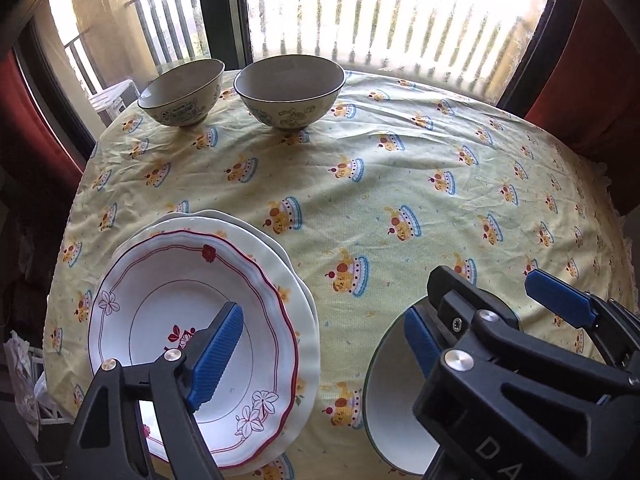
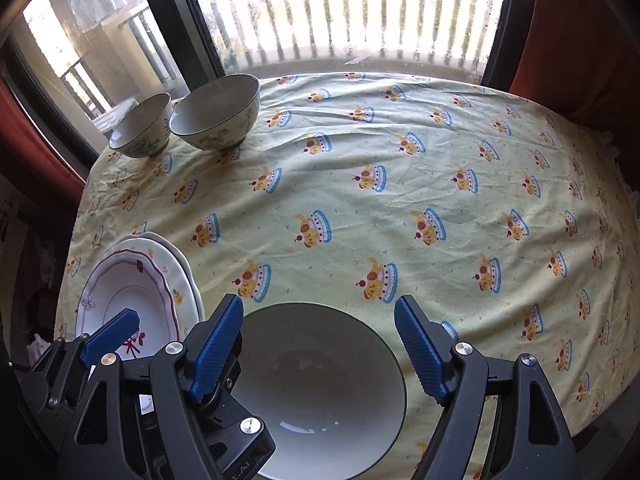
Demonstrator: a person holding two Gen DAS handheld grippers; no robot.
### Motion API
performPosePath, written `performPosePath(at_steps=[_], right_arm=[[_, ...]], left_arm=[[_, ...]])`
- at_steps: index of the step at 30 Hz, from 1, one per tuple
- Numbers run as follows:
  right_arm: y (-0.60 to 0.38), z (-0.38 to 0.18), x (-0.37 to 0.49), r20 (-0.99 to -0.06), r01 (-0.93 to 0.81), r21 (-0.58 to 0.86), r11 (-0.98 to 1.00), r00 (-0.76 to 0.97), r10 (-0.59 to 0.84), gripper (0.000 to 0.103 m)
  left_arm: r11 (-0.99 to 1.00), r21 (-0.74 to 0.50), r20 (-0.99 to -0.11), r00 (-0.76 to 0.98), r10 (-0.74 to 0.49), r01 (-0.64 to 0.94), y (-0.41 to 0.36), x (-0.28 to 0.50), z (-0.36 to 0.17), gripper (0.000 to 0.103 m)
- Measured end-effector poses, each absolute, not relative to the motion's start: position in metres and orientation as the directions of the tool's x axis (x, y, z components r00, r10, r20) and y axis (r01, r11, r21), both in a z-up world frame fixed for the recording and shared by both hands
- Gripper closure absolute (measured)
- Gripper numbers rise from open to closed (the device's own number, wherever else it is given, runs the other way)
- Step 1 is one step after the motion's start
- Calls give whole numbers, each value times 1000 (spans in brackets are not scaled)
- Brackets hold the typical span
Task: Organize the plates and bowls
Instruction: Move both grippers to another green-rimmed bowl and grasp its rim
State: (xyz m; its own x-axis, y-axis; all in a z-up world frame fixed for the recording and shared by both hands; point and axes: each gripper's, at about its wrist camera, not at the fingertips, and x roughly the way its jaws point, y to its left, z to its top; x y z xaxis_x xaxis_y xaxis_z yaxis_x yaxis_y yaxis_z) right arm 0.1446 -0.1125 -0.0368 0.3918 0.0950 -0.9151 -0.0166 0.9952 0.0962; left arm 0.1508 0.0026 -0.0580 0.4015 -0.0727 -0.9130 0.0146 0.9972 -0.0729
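Under the left gripper, jaws wide and empty, sit three stacked glossy scalloped plates. Below the right gripper, equally wide and empty, rests one smooth round bowl. Two patterned bowls stand far ahead on the wrinkled cloth.

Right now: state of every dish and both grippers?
left gripper: open, empty, over the plates
right gripper: open, empty, over the big bowl
red-rimmed plate: on top of the stack
plate stack: on the tablecloth
big bowl: upright, empty
two small bowls: upright, unstacked
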Motion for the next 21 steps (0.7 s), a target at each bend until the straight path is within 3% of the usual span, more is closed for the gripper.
performPosePath(at_steps=[7, 15, 21], right_arm=[[-82, -33, 160, -909, 77, 105, 992, 411, 64, 22], [-42, -26, 187, -899, 179, 103, 978, 437, 15, 22], [-26, -20, 207, -899, 268, 99, 958, 437, -29, 22]], left_arm=[[998, -26, -898, 437, -48, 56, 36, 177, -51, 32], [990, -27, -893, 441, -88, 142, 73, 217, -46, 54], [980, -35, -894, 433, -118, 195, 83, 247, -38, 57]])
